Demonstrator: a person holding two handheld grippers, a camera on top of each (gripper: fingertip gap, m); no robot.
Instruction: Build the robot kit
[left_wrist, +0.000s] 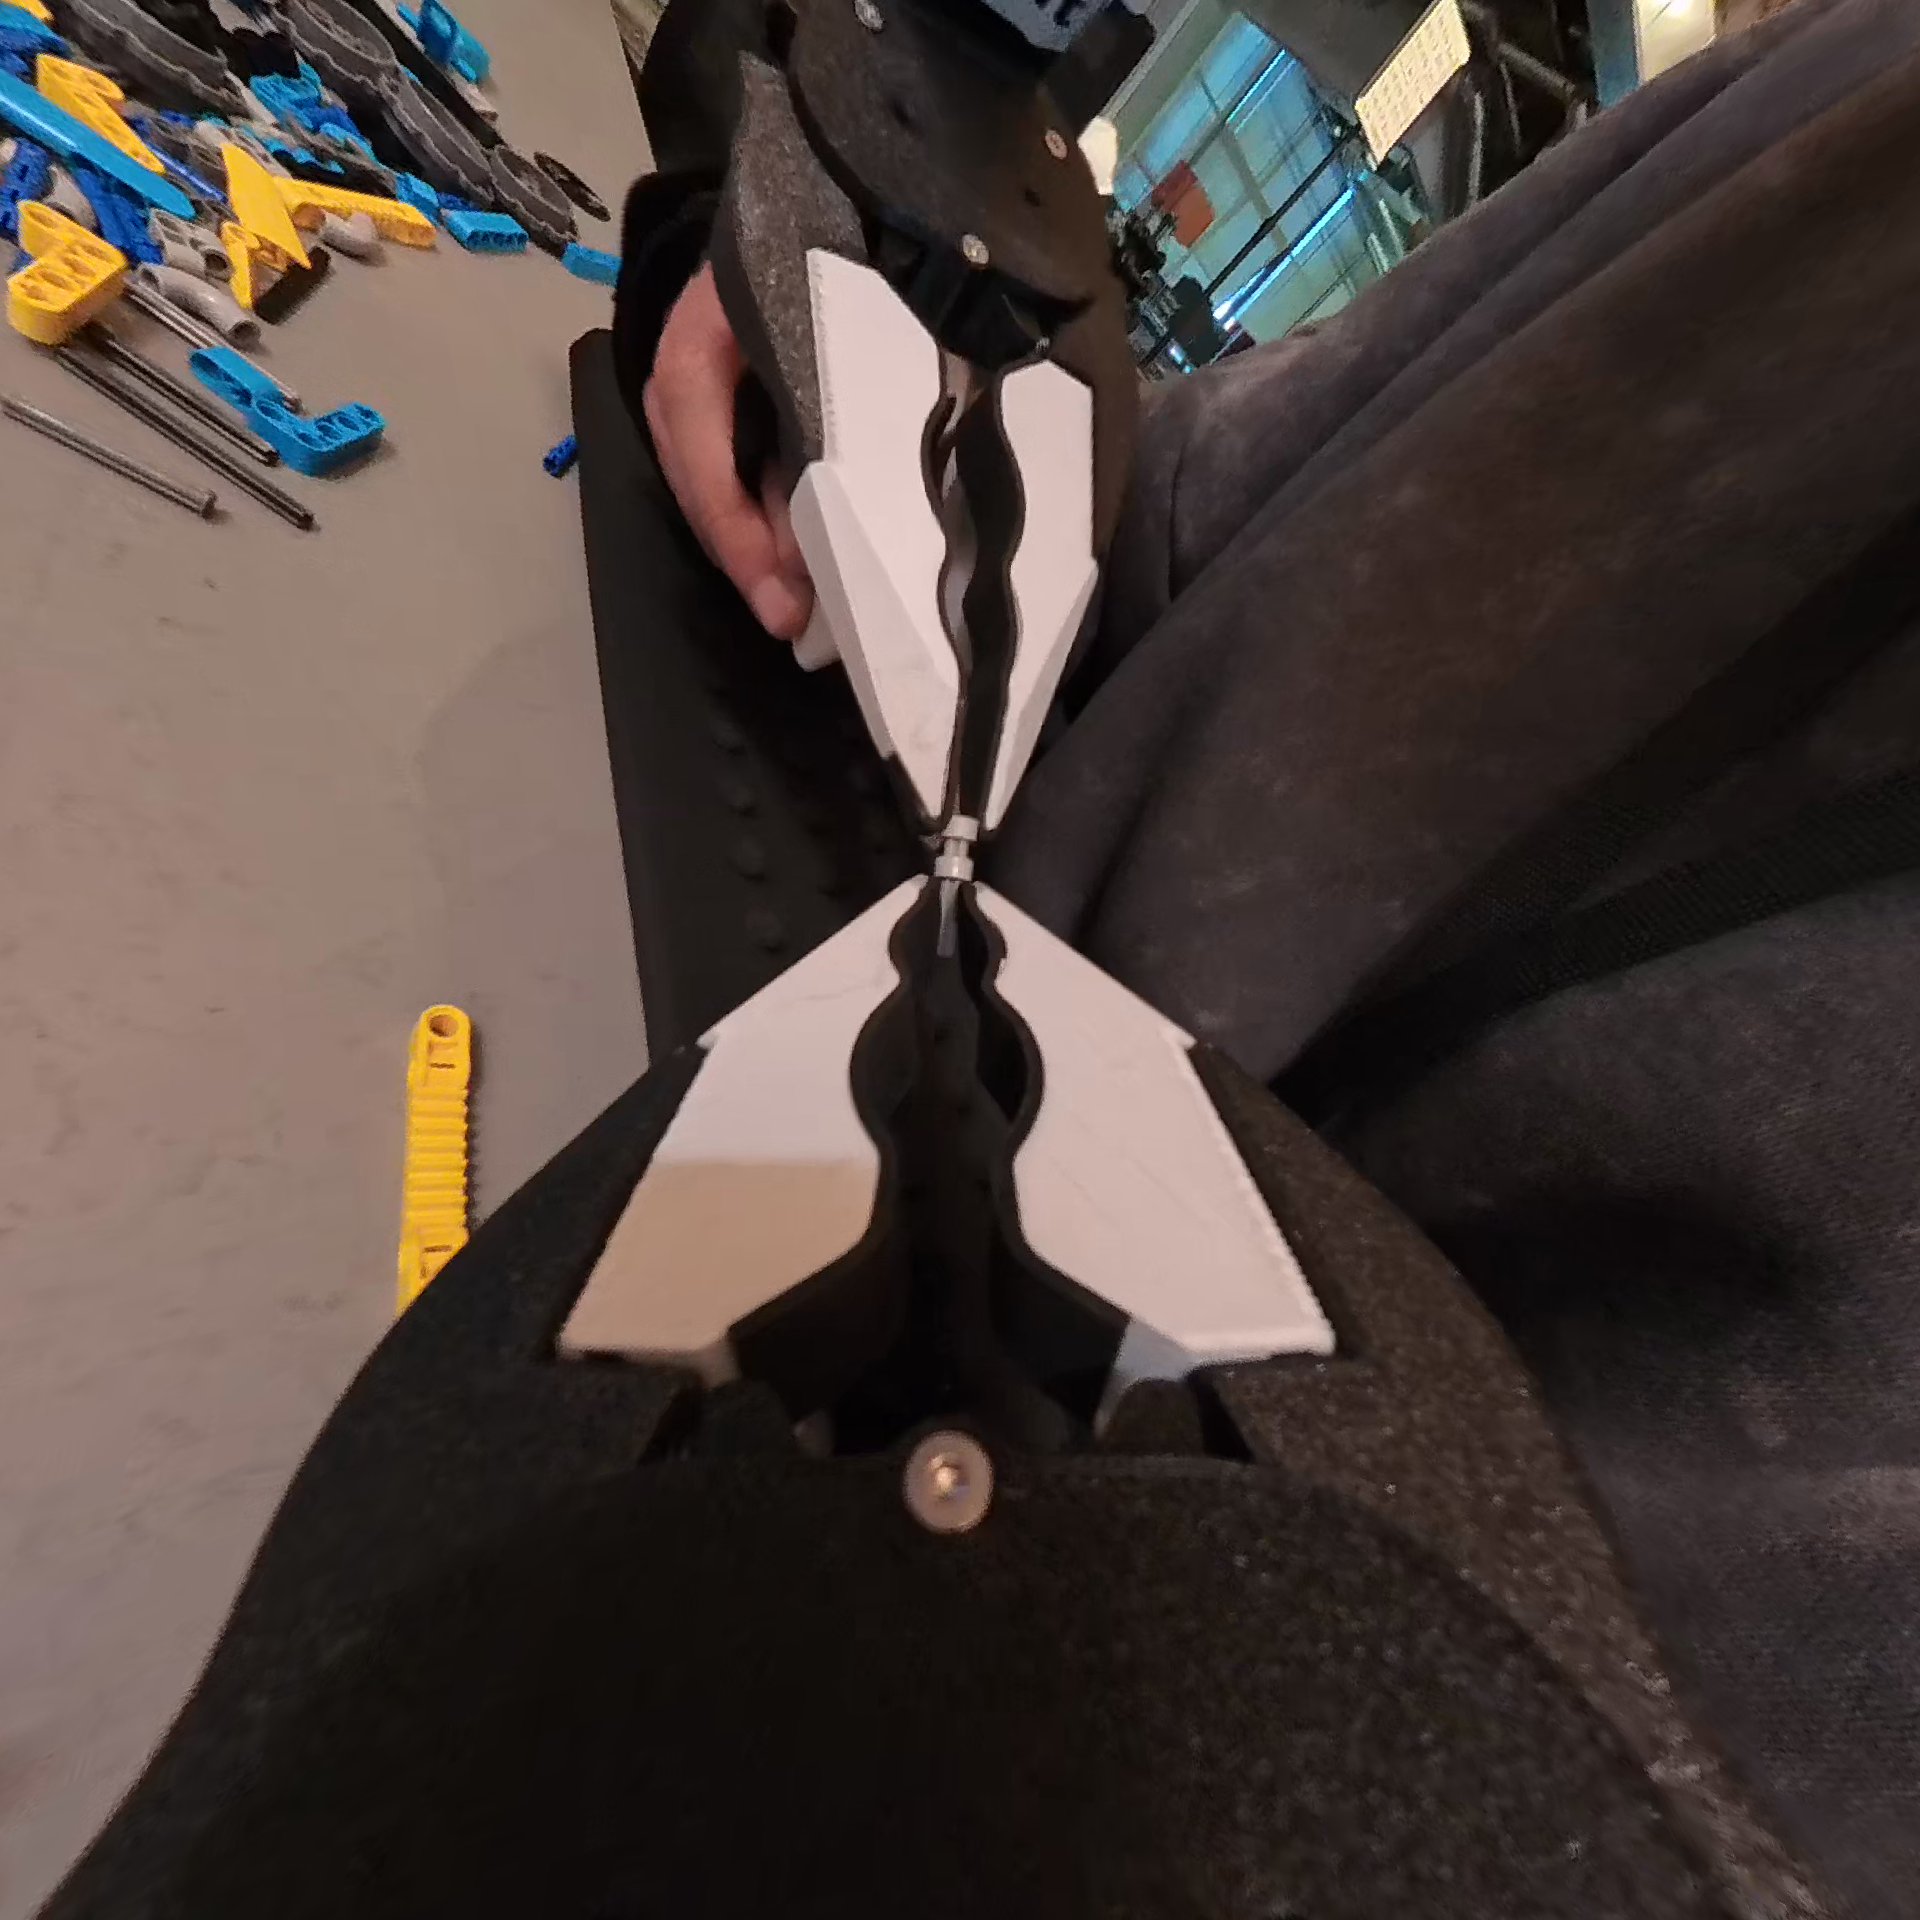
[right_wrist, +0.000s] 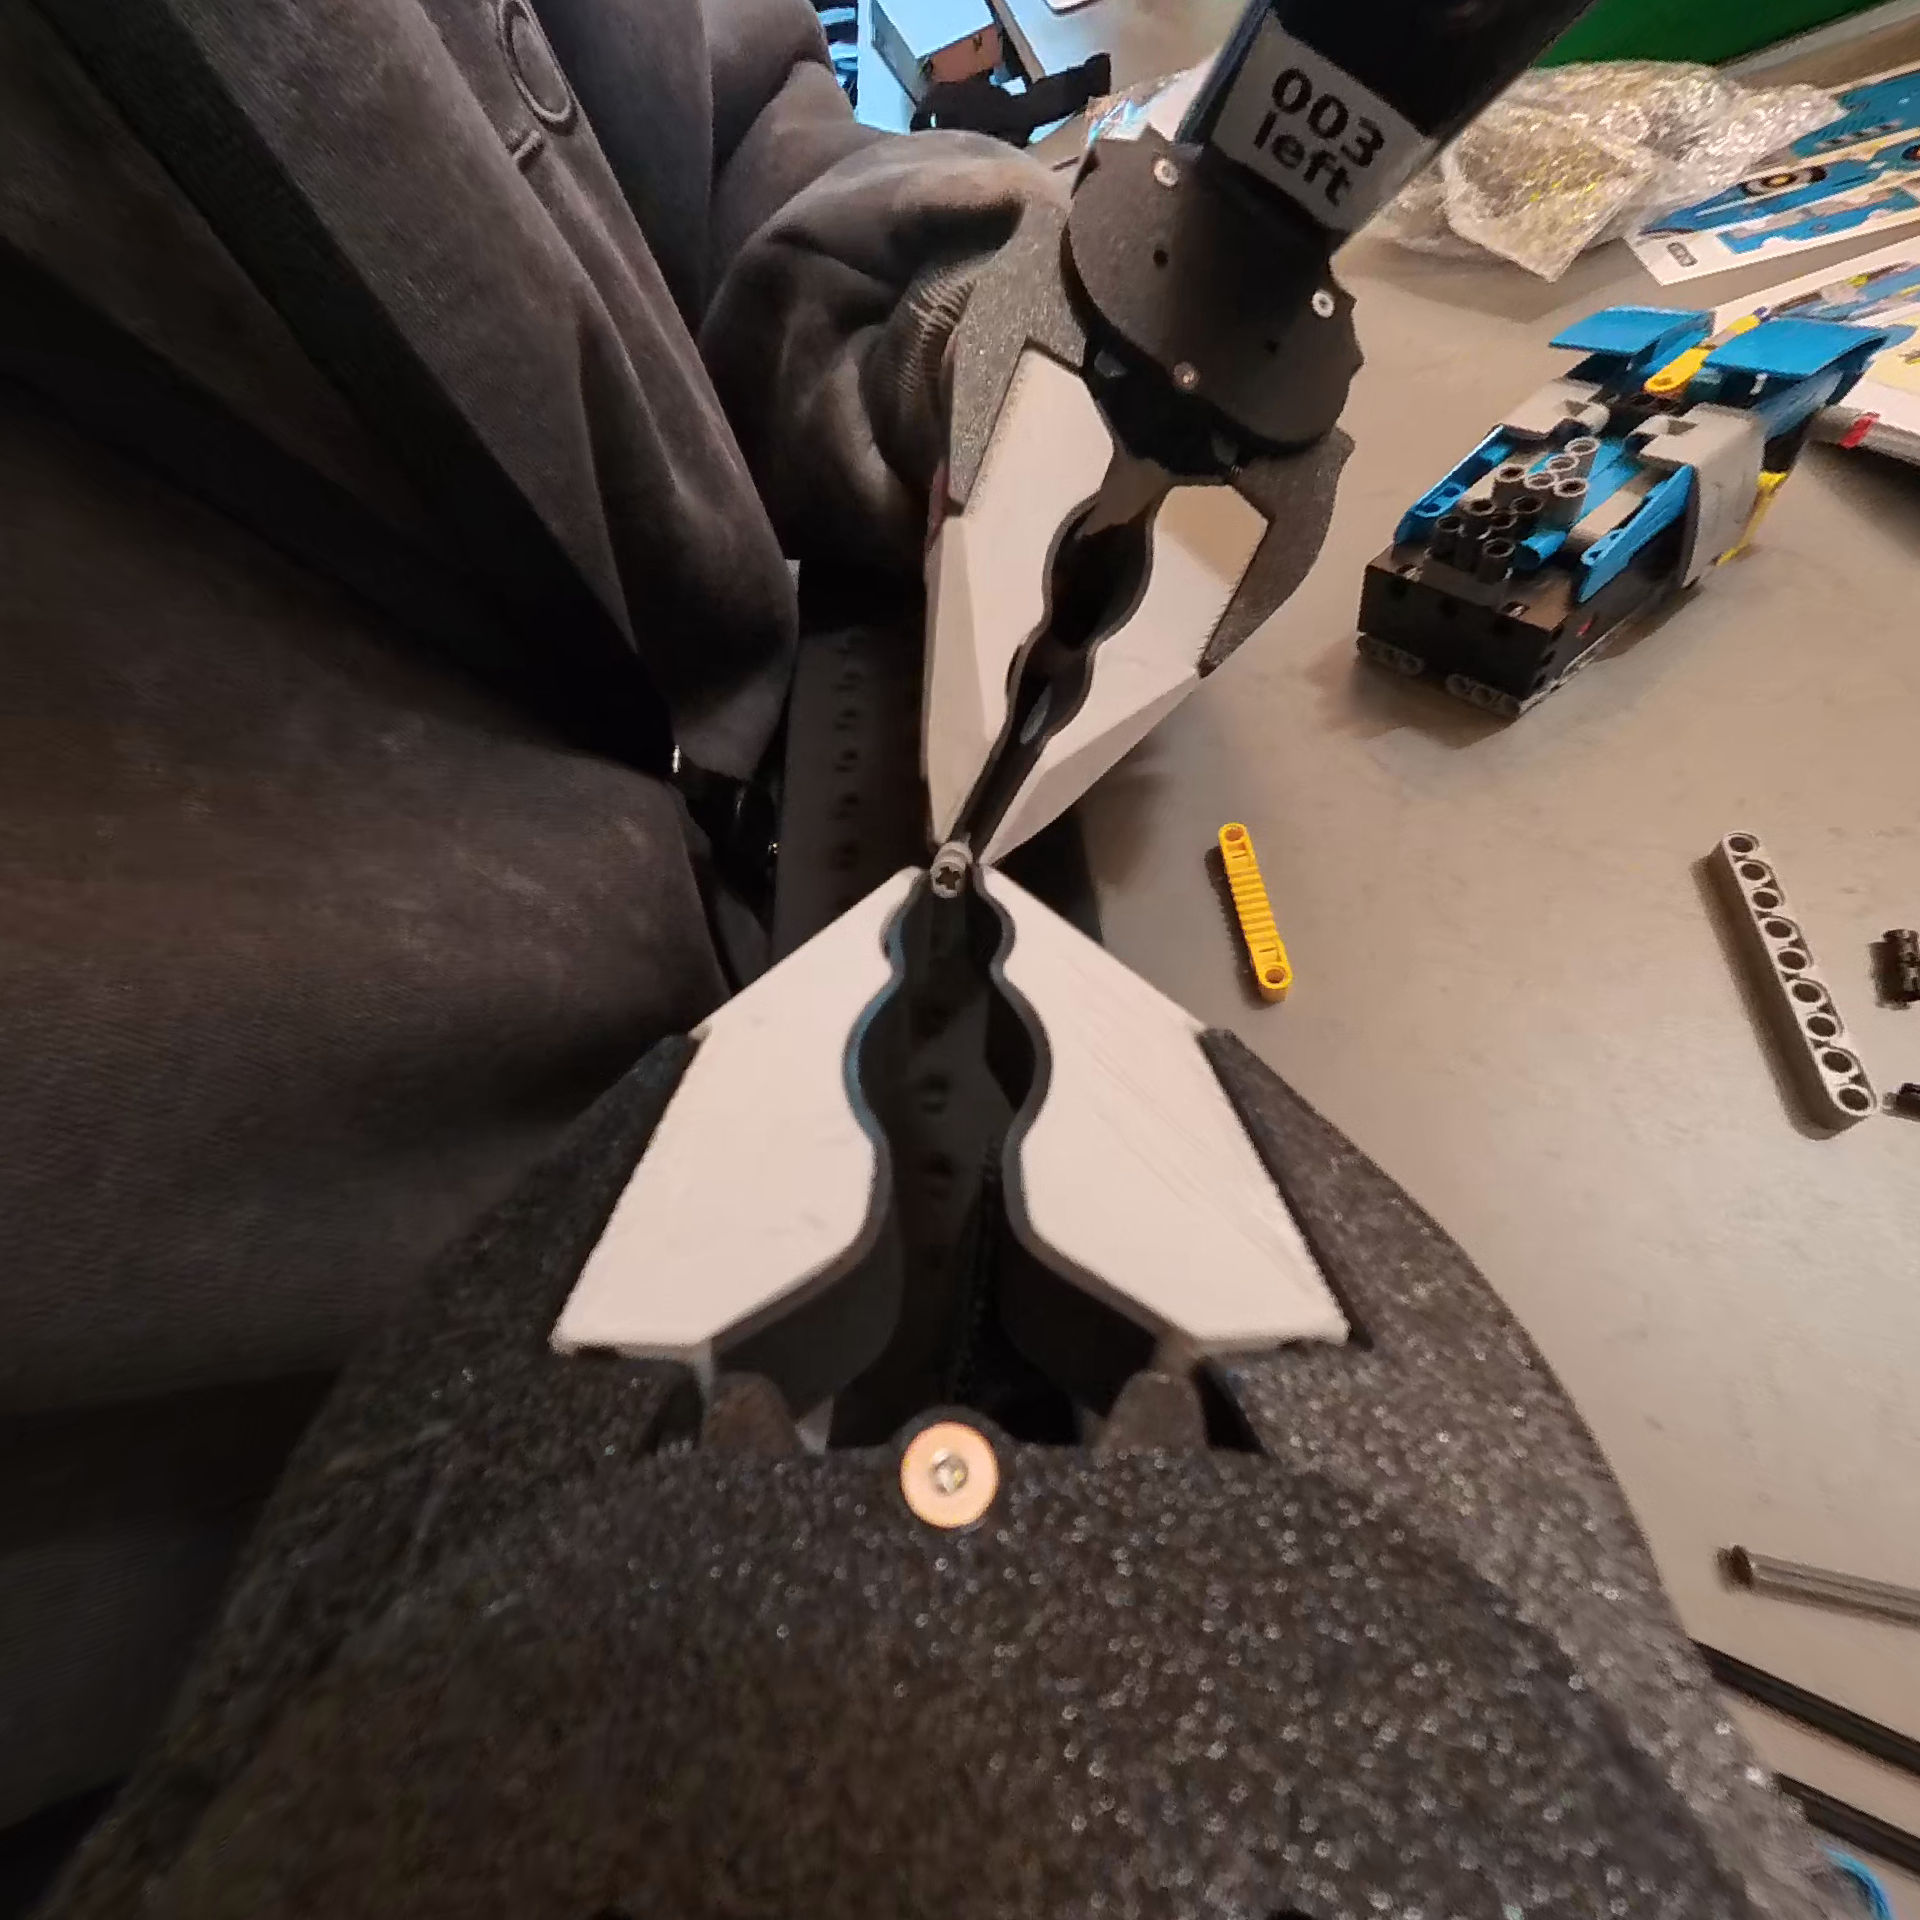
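My left gripper (left_wrist: 948, 896) is shut on a small grey axle (left_wrist: 947, 925), whose end sticks out past its white fingertips. My right gripper (right_wrist: 951, 885) meets it tip to tip and is shut on a small grey bush (right_wrist: 950, 871) with a cross-shaped hole, sitting on that axle. In the left wrist view the right gripper (left_wrist: 961, 821) comes down from above, held by a bare hand (left_wrist: 717, 468), with the bush (left_wrist: 956, 847) between the two pairs of tips. In the right wrist view the left gripper (right_wrist: 961, 836) comes down from above. Both are held in the air close to the person's dark clothing (right_wrist: 364, 727).
On the grey table (left_wrist: 260, 831) lie a yellow toothed rack (left_wrist: 436, 1153) (right_wrist: 1255, 909), a pile of blue, yellow and grey parts (left_wrist: 208, 208) and black rods (left_wrist: 156, 457). A part-built blue and black model car (right_wrist: 1579, 520), a grey holed beam (right_wrist: 1792, 977) and plastic bags (right_wrist: 1558, 177) lie to the right. My two grippers' fingertips are within a few centimetres of each other.
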